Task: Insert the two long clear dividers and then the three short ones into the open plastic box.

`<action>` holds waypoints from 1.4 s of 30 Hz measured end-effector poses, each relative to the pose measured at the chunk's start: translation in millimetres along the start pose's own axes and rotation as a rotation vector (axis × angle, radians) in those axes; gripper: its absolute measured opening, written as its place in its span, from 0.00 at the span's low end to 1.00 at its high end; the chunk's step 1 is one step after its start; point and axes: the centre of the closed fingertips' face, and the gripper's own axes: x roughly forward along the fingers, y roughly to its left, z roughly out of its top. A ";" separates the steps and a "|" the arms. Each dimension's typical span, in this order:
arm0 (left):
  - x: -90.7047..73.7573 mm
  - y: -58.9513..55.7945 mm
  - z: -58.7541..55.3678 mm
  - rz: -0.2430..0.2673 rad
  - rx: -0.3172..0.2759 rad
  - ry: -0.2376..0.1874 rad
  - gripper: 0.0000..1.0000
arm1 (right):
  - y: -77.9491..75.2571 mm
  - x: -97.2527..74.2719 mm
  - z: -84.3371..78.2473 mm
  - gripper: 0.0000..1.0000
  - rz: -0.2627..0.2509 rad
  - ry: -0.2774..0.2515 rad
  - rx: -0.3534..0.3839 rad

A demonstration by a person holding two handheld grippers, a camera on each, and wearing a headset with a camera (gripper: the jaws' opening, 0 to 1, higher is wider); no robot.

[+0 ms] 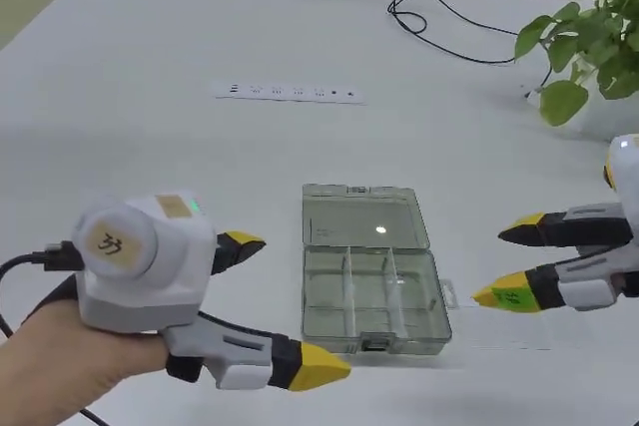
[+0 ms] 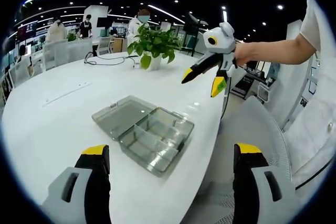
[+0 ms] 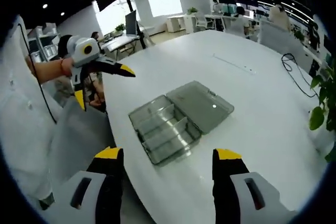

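Observation:
The clear plastic box [image 1: 371, 298] lies in the middle of the white table, with its lid [image 1: 363, 216] folded flat on the far side. Clear dividers [image 1: 348, 282] stand inside its tray and split it into compartments. My left gripper [image 1: 285, 304] hovers open just left of the box, with nothing between its fingers. My right gripper [image 1: 492, 266] hangs open to the right of the box, also holding nothing. In the left gripper view the box [image 2: 152, 137] lies ahead and the right gripper [image 2: 209, 74] is beyond it. In the right gripper view the box [image 3: 165, 127] lies ahead and the left gripper [image 3: 100, 80] is at the left.
A white power strip [image 1: 290, 93] lies farther back on the table. A black cable [image 1: 439, 17] loops at the far right, beside a potted plant [image 1: 584, 47]. A small clear piece [image 1: 448, 294] rests against the box's right side. The table's front edge runs close behind both grippers.

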 end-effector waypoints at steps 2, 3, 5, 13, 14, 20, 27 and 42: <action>-0.9 -1.5 -0.6 -0.004 0.000 0.001 1.00 | 1.7 2.9 -9.5 0.72 0.027 0.045 -0.053; -1.3 -2.2 -0.9 -0.006 0.000 0.000 1.00 | 0.7 5.6 -15.4 0.71 0.037 0.066 -0.087; -1.8 -3.0 -2.1 -0.009 0.007 0.001 1.00 | -1.6 9.0 -27.2 0.71 0.045 0.128 -0.160; -3.8 -1.9 -4.4 -0.008 0.003 -0.005 1.00 | -7.3 25.2 -56.0 0.66 0.093 0.235 -0.309; -4.0 -2.0 -4.7 -0.007 0.002 -0.004 1.00 | -8.1 27.7 -59.7 0.65 0.094 0.255 -0.340; -5.4 -2.3 -5.0 -0.002 -0.001 -0.005 1.00 | -20.0 42.0 -84.6 0.58 0.113 0.354 -0.443; -6.0 -3.2 -7.4 -0.003 -0.007 -0.004 1.00 | -24.3 56.6 -91.5 0.49 0.133 0.403 -0.482; -7.6 -1.0 -7.3 0.006 -0.022 -0.015 1.00 | -36.8 67.1 -108.1 0.44 0.157 0.479 -0.528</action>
